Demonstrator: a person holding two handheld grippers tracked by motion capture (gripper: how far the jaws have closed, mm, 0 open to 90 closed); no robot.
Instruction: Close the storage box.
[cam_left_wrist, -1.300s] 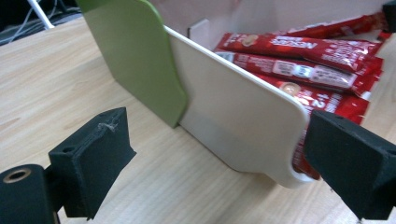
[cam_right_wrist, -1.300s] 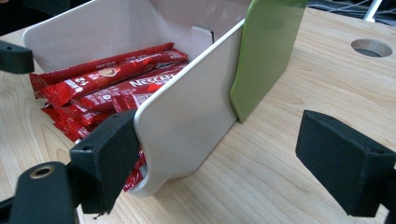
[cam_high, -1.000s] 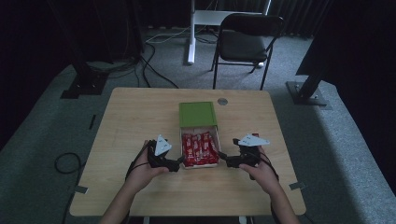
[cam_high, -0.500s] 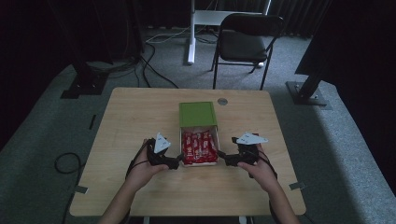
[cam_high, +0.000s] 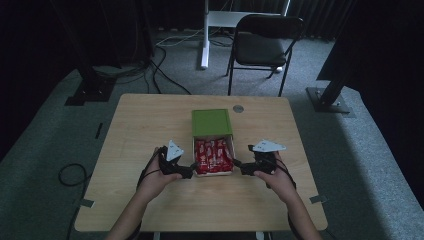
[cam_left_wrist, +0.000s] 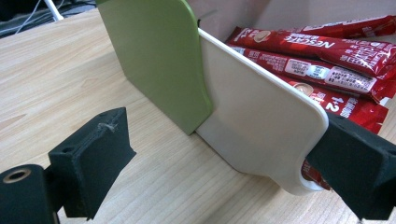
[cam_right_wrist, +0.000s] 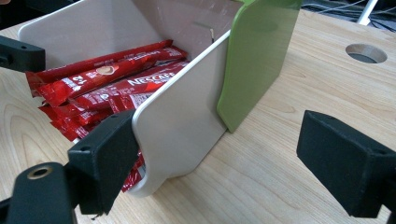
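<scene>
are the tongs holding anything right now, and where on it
Nothing is clamped. Both the left tongs and right tongs are open, each straddling a near corner of a side wall of the white box of red packets.

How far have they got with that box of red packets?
The white box already sits slid half out of its green sleeve, and the red coffee sticks lie inside. Right now the left tongs and right tongs stand open, each astride a near corner of a side wall. Whatever follows, closing or emptying, hasn't begun.
</scene>
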